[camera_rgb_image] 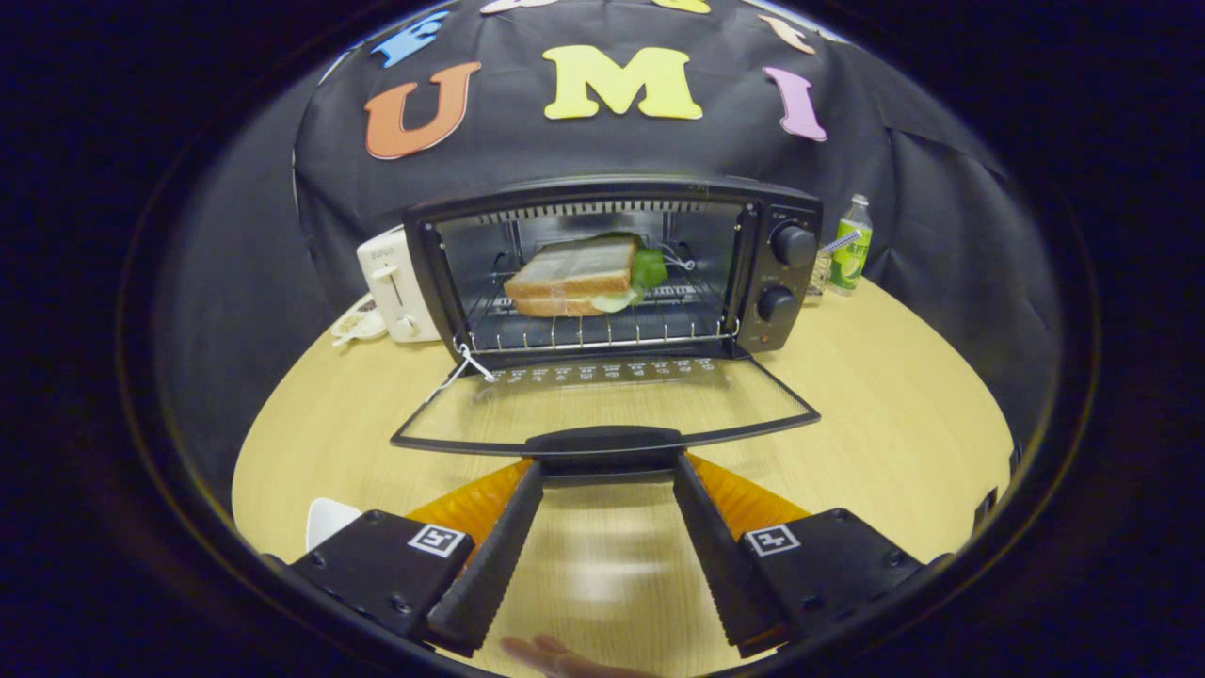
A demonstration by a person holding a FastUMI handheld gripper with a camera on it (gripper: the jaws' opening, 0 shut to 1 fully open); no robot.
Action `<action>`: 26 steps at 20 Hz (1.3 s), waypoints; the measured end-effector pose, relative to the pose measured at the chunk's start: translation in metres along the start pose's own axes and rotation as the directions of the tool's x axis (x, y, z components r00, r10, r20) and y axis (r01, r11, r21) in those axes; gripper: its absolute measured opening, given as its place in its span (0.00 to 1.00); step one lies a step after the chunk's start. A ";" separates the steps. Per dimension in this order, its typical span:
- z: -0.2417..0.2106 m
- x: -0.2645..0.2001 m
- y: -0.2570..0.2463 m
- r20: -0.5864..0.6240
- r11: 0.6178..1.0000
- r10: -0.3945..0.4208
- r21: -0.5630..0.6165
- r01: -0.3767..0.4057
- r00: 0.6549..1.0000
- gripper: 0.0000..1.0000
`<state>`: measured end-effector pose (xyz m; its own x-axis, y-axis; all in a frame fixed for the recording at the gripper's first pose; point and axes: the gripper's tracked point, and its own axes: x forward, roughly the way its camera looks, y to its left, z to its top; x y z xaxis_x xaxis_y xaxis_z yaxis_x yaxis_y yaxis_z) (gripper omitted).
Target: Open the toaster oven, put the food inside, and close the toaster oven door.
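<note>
I see gripper (602, 471) jaws spread wide, tips hidden under the glass door's handle (602, 443); sandwich (576, 275) on wire rack (593, 330).

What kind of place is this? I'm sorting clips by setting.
Likely a staged kitchen booth: a toaster oven holding a sandwich and a white toaster share a round wooden table. The open gripper reaches the door handle.

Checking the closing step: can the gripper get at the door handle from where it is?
Probably yes. The gripper is open, its fingertips flanking the handle of the lowered door, with nothing between. The sandwich already sits on the rack inside.
</note>
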<state>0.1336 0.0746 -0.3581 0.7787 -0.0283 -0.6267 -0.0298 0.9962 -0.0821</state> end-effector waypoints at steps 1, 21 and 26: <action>0.004 -0.001 0.000 0.019 1.000 0.001 -0.001 -0.001 1.000 0.93; 0.110 -0.013 0.018 0.403 0.997 0.072 -0.030 -0.065 0.912 0.93; 0.120 -0.038 0.026 0.461 0.996 0.092 -0.049 -0.078 0.883 0.93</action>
<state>0.1780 0.1113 -0.2435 0.9735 0.1044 -0.2034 -0.1211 0.9901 -0.0714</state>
